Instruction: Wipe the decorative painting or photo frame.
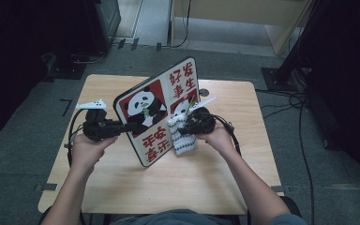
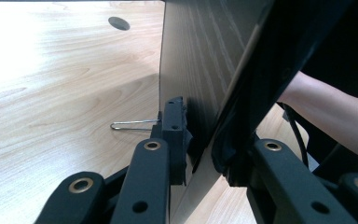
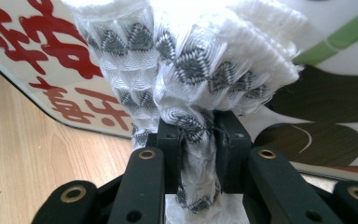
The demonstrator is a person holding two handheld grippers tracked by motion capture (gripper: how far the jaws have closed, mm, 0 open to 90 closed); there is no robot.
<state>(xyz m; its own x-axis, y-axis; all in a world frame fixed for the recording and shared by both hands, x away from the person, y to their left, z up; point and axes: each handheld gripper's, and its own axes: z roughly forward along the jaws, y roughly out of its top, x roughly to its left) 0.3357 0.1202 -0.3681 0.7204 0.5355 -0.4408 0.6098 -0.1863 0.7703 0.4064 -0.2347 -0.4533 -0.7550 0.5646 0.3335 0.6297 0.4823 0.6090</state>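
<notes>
- Left gripper (image 1: 127, 126): we see it clamped on the left edge of the board (image 1: 157, 110), holding it tilted up off the table (image 1: 122, 187).
- From the left gripper view, we see the jaws pinching the board (image 2: 200, 60) by its rim, with its plain wood-grain back facing us.
- Right gripper (image 1: 180, 129): we see it clenched on a bunched white cloth (image 1: 182, 136) with a grey zigzag pattern.
- From the right gripper view, we see the cloth (image 3: 186, 70) squeezed between the jaws and pressed against the printed face of the board (image 3: 340, 93).
- We see the board's front showing pandas and red characters, standing near the middle of the table.
</notes>
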